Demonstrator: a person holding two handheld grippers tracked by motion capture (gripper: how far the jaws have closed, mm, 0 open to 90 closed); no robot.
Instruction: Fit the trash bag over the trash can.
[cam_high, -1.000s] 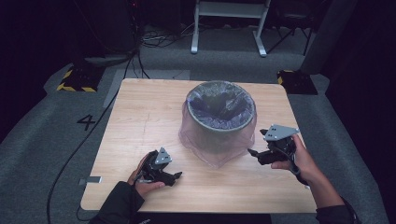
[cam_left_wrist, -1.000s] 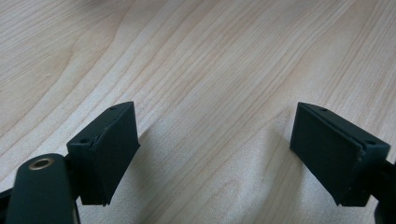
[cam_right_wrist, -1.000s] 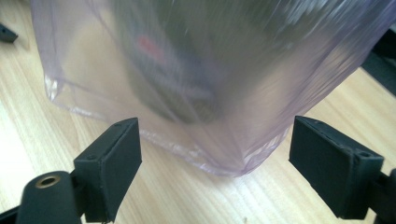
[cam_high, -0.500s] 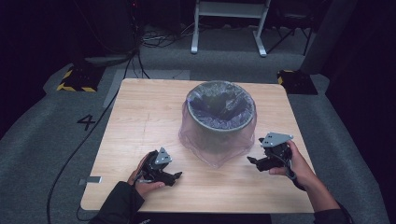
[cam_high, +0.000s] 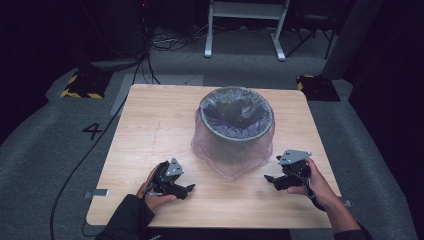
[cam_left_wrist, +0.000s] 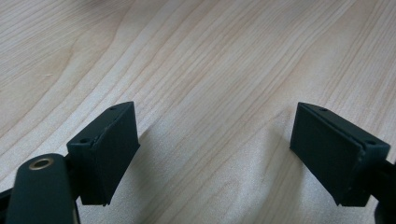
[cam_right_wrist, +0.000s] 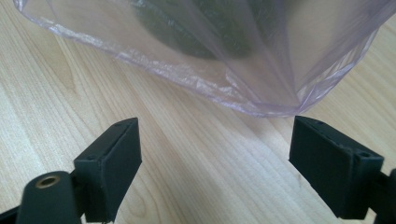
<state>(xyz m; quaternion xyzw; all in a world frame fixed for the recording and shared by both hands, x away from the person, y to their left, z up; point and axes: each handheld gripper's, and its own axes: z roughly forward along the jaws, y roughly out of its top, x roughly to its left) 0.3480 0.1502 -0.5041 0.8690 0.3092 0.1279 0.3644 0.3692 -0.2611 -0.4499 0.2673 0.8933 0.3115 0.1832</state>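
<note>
A dark round bin (cam_high: 235, 120) stands on the wooden table (cam_high: 150, 125), lined with a thin purple plastic bag (cam_high: 232, 160) whose loose skirt drapes over the rim and down onto the tabletop. My left gripper (cam_high: 189, 190) rests near the front left of the table, open, with only bare wood between its jaws (cam_left_wrist: 215, 154). My right gripper (cam_high: 270, 179) sits low at the front right, open, pointing toward the bag. In the right gripper view the bag's hem (cam_right_wrist: 224, 88) lies just beyond the fingertips, apart from them.
The table's front edge (cam_high: 210, 222) runs close behind both hands. Grey carpet surrounds the table, with a cable (cam_high: 85, 160) on the left, a white metal stand (cam_high: 245, 30) behind, and yellow-black striped blocks (cam_high: 80, 85) at the far corners.
My right gripper has come down toward the tabletop and a little nearer the front edge. The left gripper and the bin with its bag have stayed put.
</note>
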